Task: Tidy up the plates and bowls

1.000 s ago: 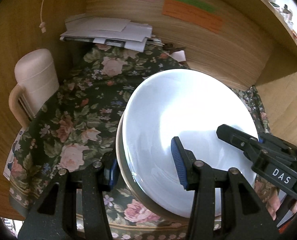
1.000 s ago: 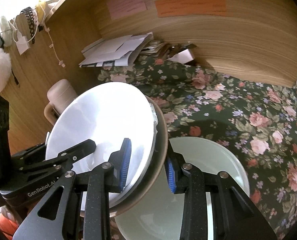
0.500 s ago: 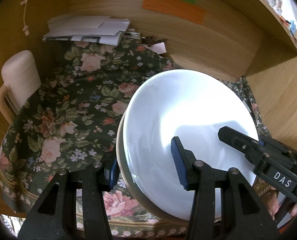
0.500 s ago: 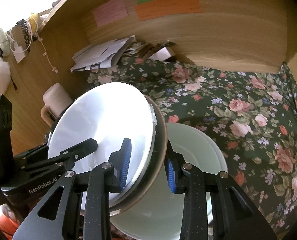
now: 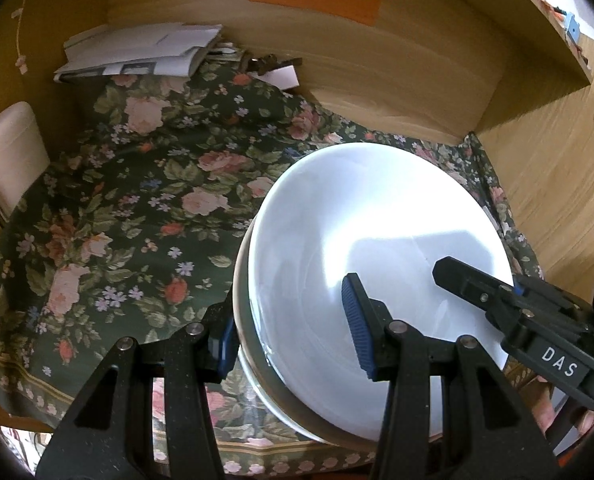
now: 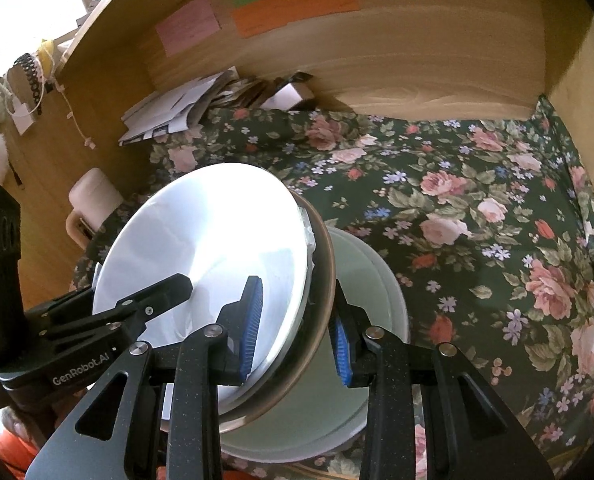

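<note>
Grippers left (image 5: 293,340) and right (image 6: 297,330) both clamp the stacked round white plates (image 5: 373,240) at opposite rims, tilted above the floral cloth (image 6: 477,200); pale bowl (image 6: 377,280) at 5 o'clock beneath.

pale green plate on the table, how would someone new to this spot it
Start from the floral tablecloth covering the wooden desk nook. Near its front edge, under the tilted white plate and brown-rimmed dish pinched by both grippers, lies the pale green plate. It alone lies flat on the cloth, ungripped, and is greenish rather than white.
</note>
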A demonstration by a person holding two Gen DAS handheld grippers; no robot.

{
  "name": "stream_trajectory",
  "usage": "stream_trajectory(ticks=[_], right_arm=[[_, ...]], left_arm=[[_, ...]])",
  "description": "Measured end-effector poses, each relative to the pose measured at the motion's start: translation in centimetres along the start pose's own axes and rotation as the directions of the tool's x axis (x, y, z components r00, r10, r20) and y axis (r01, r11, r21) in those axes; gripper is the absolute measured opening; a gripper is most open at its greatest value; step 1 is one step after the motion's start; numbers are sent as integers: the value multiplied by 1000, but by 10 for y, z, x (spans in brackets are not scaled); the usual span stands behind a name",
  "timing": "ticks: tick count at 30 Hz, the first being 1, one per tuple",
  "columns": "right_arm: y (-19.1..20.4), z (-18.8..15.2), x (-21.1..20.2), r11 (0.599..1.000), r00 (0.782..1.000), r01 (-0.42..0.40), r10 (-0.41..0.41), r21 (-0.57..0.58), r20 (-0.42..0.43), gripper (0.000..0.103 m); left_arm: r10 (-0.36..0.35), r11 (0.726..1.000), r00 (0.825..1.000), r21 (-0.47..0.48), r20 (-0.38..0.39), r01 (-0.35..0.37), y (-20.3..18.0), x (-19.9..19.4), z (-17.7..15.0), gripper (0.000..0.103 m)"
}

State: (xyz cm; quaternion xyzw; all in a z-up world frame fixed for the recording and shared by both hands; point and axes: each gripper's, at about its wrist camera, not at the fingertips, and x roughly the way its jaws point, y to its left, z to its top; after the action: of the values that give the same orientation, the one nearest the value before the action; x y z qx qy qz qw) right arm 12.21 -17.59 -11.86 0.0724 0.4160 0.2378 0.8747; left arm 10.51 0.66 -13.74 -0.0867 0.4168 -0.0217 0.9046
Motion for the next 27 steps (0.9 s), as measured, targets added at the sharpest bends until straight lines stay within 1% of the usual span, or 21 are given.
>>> stream_trajectory(ticks=[9, 15, 18, 21, 22, 23, 24, 25, 27], right_arm=[[-14, -4, 11, 999, 1000, -3, 4, 33, -25, 29], [-19, -4, 13, 999, 1000, -10, 12, 51, -24, 29], [-17, -4, 12, 999, 1000, -14, 15, 37, -15, 32], [-12, -5, 9, 1000, 1000, 16, -16, 4, 6, 32], [-10, -5, 4, 999, 999, 39, -38, -12, 26, 33], [-9, -4, 0, 998, 998, 52, -51, -19, 41, 38], [-7, -4, -5, 998, 996, 65, -64, -26, 61, 43], [-5, -3, -11, 997, 994, 75, -72, -33, 83, 44], [-1, -2, -25, 995, 989, 85, -79, -42, 128, 48]], left_arm=[[-1, 1000, 999, 5, -35, 1, -6, 17, -2, 47], [1, 1000, 1000, 25, -28, -1, -9, 21, 0, 47], [-8, 999, 1000, 44, -27, 9, -9, 22, 0, 47], [-14, 998, 1000, 54, -22, 16, -7, 21, -1, 48], [-3, 998, 1000, 63, -5, 3, -7, 18, 0, 51], [8, 998, 1000, 70, 11, -9, -7, 15, 0, 52], [24, 997, 999, 77, 40, -27, -7, 9, 0, 57], [30, 996, 998, 79, 60, -35, -7, 4, 1, 62], [37, 995, 993, 85, 112, -47, -7, -11, 3, 65]])
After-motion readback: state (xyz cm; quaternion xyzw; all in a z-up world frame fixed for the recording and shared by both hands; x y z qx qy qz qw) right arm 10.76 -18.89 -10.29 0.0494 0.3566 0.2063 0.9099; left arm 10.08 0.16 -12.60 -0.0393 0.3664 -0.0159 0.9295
